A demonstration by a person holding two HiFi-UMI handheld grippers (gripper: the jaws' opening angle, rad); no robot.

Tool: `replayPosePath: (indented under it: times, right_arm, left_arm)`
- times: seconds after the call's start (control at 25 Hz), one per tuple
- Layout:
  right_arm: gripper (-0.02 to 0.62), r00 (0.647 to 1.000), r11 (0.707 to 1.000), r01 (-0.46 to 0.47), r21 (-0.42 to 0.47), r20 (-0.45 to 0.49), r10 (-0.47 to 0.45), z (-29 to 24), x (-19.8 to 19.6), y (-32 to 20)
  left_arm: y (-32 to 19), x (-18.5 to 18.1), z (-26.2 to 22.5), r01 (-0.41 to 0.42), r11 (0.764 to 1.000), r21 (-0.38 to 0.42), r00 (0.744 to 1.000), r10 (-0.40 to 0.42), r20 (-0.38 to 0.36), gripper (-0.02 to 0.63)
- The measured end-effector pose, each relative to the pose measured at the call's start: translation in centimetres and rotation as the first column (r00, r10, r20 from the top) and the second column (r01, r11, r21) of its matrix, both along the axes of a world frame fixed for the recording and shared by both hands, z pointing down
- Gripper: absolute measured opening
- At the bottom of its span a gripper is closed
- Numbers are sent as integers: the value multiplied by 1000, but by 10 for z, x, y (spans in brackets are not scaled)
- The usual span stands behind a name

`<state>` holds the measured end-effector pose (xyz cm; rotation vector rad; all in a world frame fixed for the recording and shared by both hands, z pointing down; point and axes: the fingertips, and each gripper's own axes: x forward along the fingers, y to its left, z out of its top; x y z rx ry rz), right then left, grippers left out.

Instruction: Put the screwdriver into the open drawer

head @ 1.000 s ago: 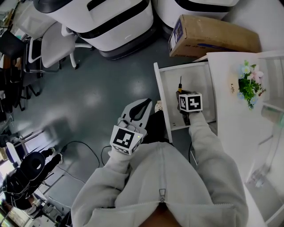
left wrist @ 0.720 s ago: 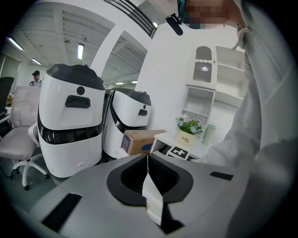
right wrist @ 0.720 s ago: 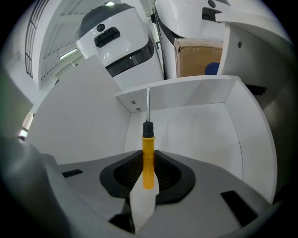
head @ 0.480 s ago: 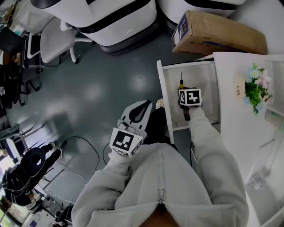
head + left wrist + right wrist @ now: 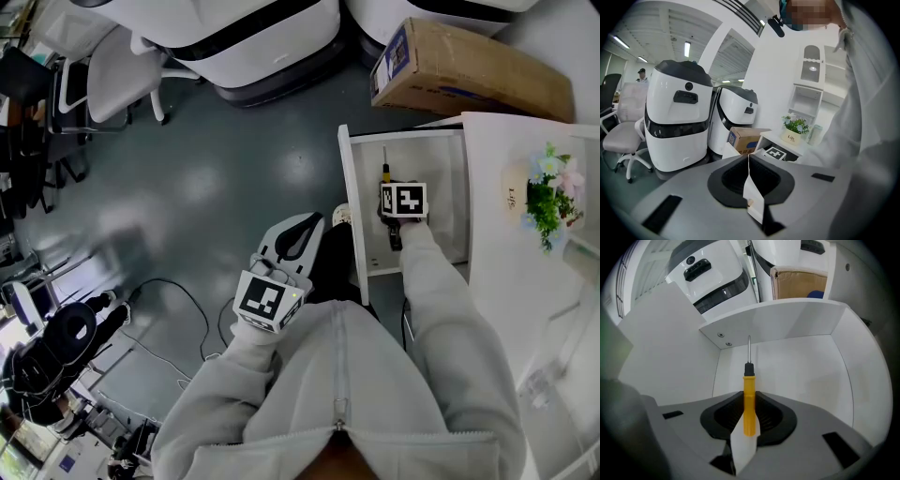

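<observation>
The screwdriver point(image 5: 748, 399) has a yellow handle, a black collar and a thin metal shaft pointing toward the drawer's far wall. My right gripper point(image 5: 747, 430) is shut on its handle. In the head view that gripper point(image 5: 394, 202) reaches down inside the open white drawer point(image 5: 441, 187), and the screwdriver point(image 5: 383, 172) sticks out beyond its marker cube. The drawer floor point(image 5: 797, 366) under it is bare. My left gripper point(image 5: 307, 223) hangs over the grey floor, left of the drawer, shut with nothing between its pads. In its own view the left gripper point(image 5: 749, 161) shows its jaws together.
A cardboard box point(image 5: 469, 70) lies just beyond the drawer. Two large white machines point(image 5: 253, 37) and an office chair point(image 5: 112, 80) stand on the floor at the back. A white table with a flower pot point(image 5: 548, 192) is at the right. Cables point(image 5: 178, 309) run across the floor at left.
My right gripper has sunk lower into the drawer with the screwdriver still held. The left gripper has stayed where it was.
</observation>
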<state>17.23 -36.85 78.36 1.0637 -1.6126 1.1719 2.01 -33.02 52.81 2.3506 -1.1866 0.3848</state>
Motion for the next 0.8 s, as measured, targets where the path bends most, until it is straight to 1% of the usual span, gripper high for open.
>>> replayPosePath:
  times: [0.24, 0.52, 0.56, 0.64, 0.68, 0.8]
  right_arm:
    - [89, 999, 999, -32, -27, -9, 32, 9, 2, 4]
    - [96, 999, 999, -40, -3, -1, 40, 1, 3, 3]
    - [106, 999, 999, -48, 3, 0, 48, 1, 4, 3]
    - [163, 998, 998, -63, 11, 9, 63, 2, 6, 4]
    - [178, 998, 998, -63, 14, 19, 63, 0, 5, 4]
    - [199, 997, 998, -63, 26, 46, 62, -13, 2, 4]
  left_arm:
    - [0, 1, 2, 1, 1000, -6, 1000, -1, 6, 20]
    - [1, 2, 1, -3, 1000, -2, 1000, 3, 9, 20]
    - [1, 2, 1, -4, 1000, 1, 1000, 4, 9, 20]
    - [2, 1, 1, -5, 1000, 4, 1000, 5, 11, 20]
    - [2, 1, 1, -6, 1000, 5, 1000, 6, 11, 20]
    - [3, 1, -3, -10, 1000, 13, 1000, 10, 6, 20]
